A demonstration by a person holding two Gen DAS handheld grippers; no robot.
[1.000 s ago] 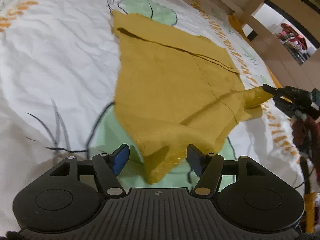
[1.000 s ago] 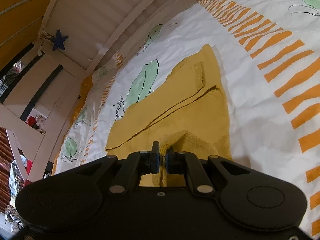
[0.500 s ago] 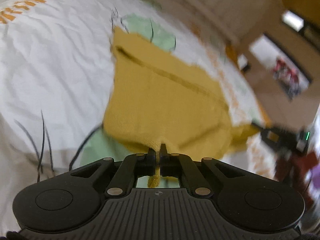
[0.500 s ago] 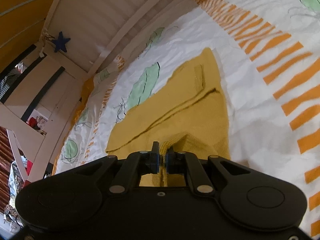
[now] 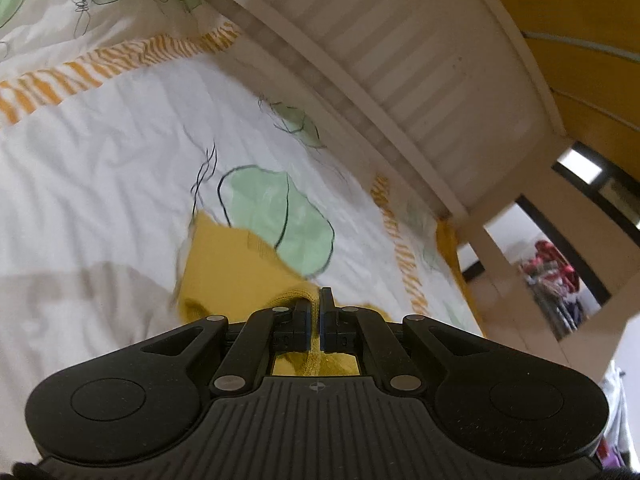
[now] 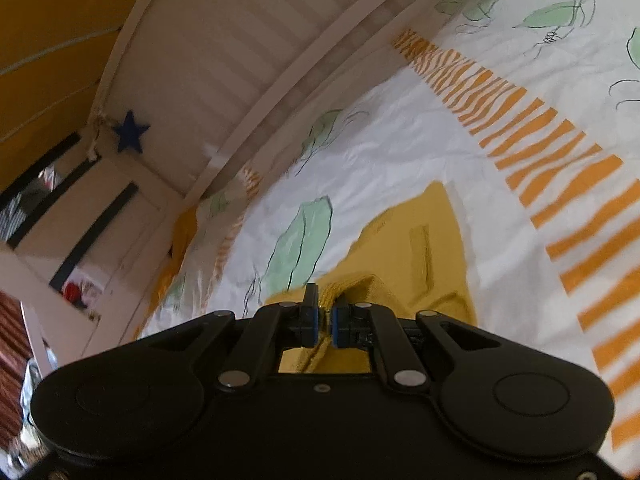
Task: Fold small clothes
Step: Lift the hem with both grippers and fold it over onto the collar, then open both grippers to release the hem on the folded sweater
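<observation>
Both grippers hold the yellow garment (image 5: 224, 268) pinched at its near edge: left gripper (image 5: 315, 312) and right gripper (image 6: 324, 316), fingers clamped narrow. The garment lies on the bed (image 5: 100, 152), beside the green leaf print (image 5: 276, 216). Uneven lifting could skew the fold, and thin cloth might slip free.
</observation>
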